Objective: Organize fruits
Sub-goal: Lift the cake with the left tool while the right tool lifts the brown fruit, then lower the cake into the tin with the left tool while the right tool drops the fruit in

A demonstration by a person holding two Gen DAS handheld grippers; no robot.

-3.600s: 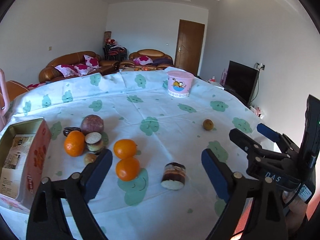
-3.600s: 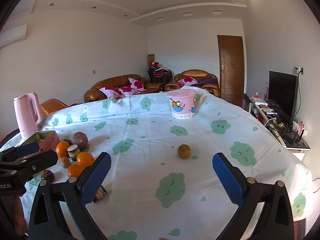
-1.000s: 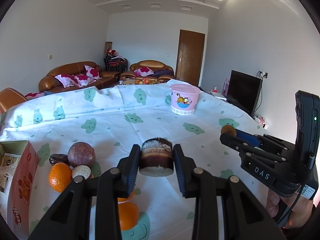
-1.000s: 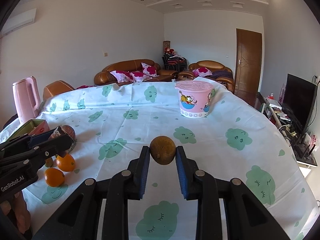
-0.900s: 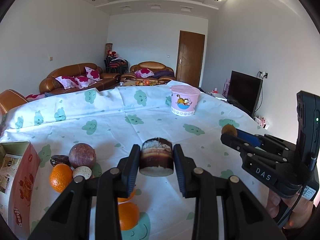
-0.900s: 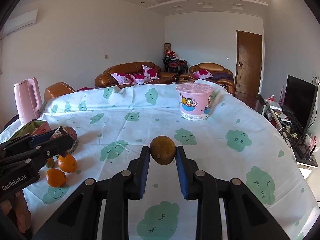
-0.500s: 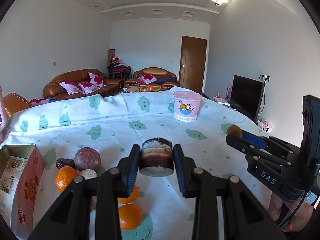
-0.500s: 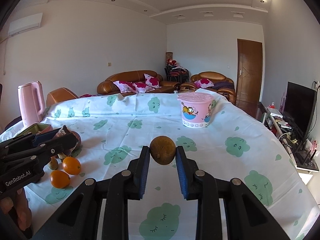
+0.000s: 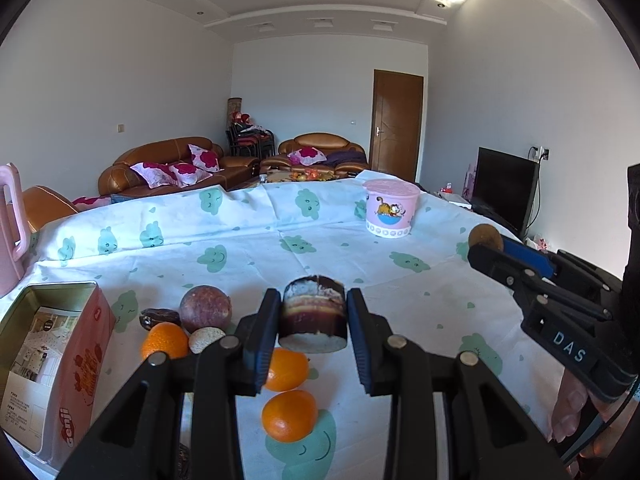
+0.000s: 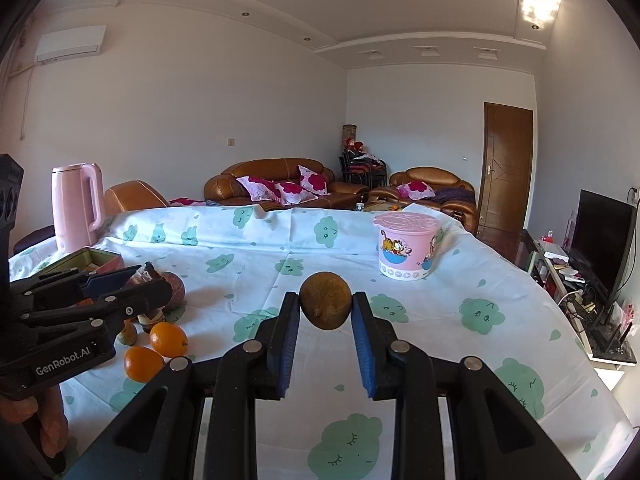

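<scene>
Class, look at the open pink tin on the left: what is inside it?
The pink tin is open. Inside, only a printed paper sheet shows against its inner wall. The bottom of the tin is hidden by its front wall, so any fruit there cannot be seen.

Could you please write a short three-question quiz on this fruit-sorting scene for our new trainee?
1. True or false: the left gripper is shut on a dark cut fruit piece.
2. What does the right gripper hold: A) an orange, B) a brown kiwi-like fruit, C) nothing?
3. Fill in: the pink lidded tub stands on the ____ side of the table, seen from the right wrist view.

Key: 1 true; 2 B; 3 far right.
</scene>
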